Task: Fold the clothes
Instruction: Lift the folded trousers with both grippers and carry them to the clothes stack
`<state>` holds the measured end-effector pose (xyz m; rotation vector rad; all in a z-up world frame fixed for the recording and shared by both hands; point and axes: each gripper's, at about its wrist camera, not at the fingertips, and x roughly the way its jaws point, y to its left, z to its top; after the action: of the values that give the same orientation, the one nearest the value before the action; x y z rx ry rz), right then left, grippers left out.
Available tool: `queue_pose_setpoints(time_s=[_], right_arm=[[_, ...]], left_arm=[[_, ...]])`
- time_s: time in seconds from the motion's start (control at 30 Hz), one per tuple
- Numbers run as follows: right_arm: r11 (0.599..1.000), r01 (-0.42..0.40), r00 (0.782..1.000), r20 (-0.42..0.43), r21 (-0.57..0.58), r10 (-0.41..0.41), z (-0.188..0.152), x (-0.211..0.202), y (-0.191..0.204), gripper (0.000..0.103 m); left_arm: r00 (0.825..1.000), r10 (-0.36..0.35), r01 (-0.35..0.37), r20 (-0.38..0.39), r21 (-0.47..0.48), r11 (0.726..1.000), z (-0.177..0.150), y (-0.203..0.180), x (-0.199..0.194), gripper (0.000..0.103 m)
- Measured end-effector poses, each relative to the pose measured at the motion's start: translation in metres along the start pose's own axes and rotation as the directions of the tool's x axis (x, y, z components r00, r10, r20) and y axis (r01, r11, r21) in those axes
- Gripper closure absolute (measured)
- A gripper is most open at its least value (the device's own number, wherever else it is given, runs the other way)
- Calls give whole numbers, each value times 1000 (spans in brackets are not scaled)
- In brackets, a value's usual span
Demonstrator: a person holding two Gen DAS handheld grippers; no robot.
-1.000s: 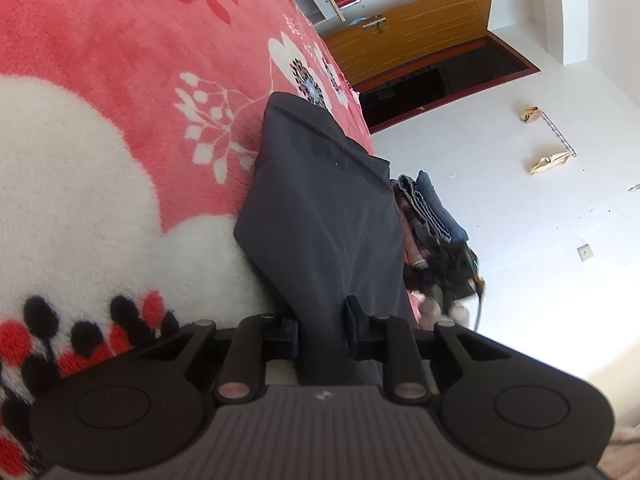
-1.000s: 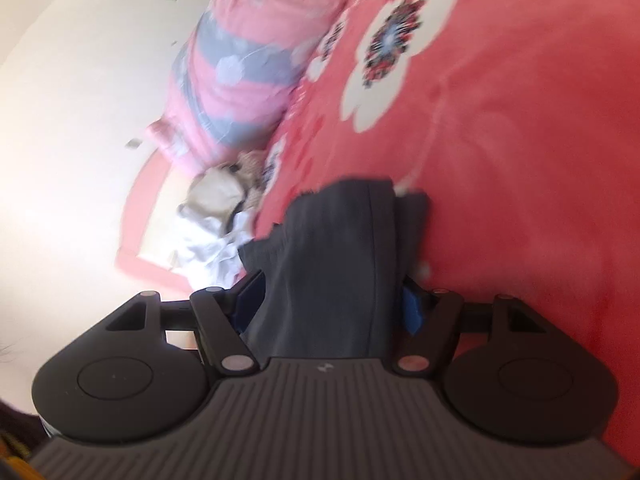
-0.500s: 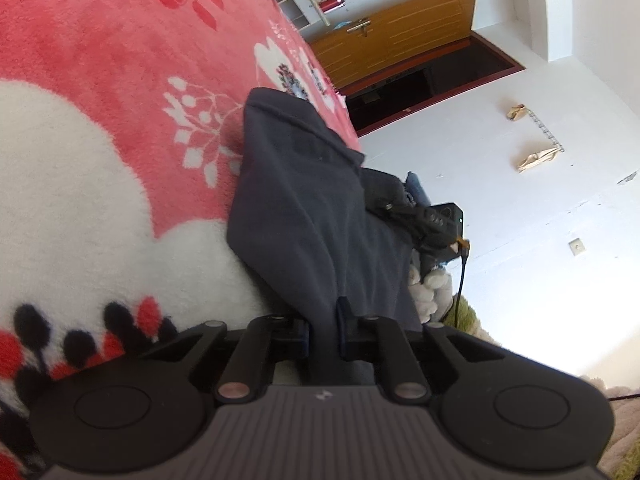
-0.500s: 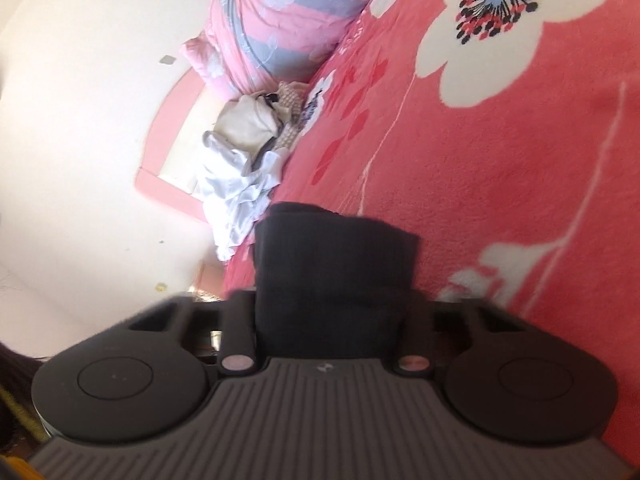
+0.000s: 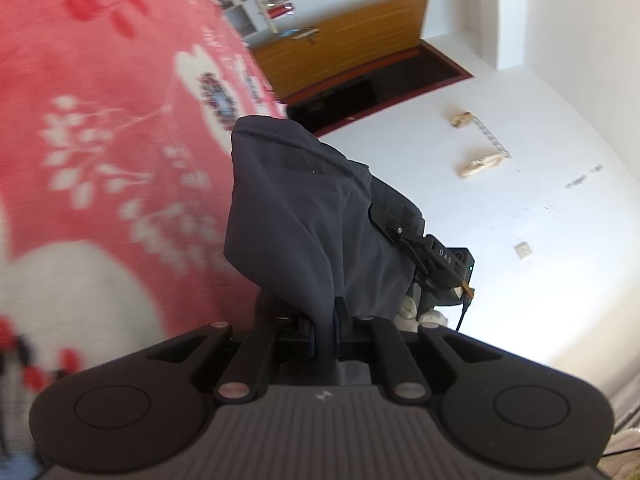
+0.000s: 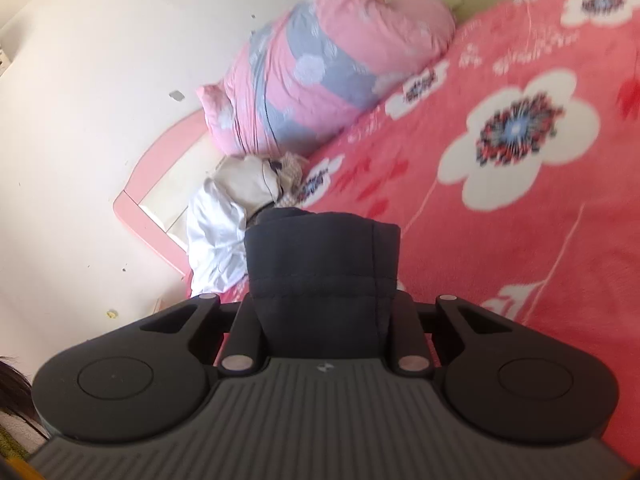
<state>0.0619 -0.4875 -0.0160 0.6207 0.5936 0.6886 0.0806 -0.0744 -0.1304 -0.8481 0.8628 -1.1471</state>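
- One red floral blanket (image 5: 100,92) fills the left half of the left wrist view and the right half of the right wrist view; white flowers with dark centres are printed on it.
- Pink-and-grey quilt bundle (image 6: 320,64): lies at the far end of the blanket, against the pale wall beside a pink headboard (image 6: 156,168).
- Dark garment (image 5: 312,220): held up off the blanket between the two grippers; in the left wrist view its far, hemmed end stands above the blanket, and its near edge runs down into the left gripper. In the right wrist view a thick folded bunch of it fills the space between the fingers.
- Wooden door (image 5: 340,40): stands open beside a dark doorway, beyond the blanket's far edge.
- Heap of pale clothes (image 6: 236,216): piled near the headboard, just beyond the garment.
- Left gripper (image 5: 325,320): fingers drawn almost together, pinching a thin fold of the garment.
- Right gripper (image 6: 324,300): fingers hidden behind the cloth; jaws stand wide apart with the bunched garment between them, grasping it at its other end.
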Motion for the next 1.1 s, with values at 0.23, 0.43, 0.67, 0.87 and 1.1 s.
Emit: queue_pose_setpoints(time_s=[0.23, 0.43, 0.67, 0.87, 1.1], right_arm=[[996, 50, 988, 152, -78, -38, 18, -80, 34, 85], [981, 147, 955, 277, -124, -108, 47, -162, 47, 85], [934, 316, 889, 395, -167, -231, 108, -260, 39, 85], [875, 447, 837, 433, -188, -335, 174, -322, 4, 85], [839, 503, 830, 384, -205, -404, 232, -333, -65, 85]], left_arm=[[993, -105, 107, -46, 34, 994, 17, -44, 56, 95], [972, -205, 215, -117, 76, 974, 32, -93, 142, 95], [932, -312, 332, -182, 93, 939, 61, -146, 273, 95], [909, -365, 386, -203, 76, 919, 84, -165, 384, 95], [904, -360, 379, -230, 42, 925, 95, -138, 464, 95]])
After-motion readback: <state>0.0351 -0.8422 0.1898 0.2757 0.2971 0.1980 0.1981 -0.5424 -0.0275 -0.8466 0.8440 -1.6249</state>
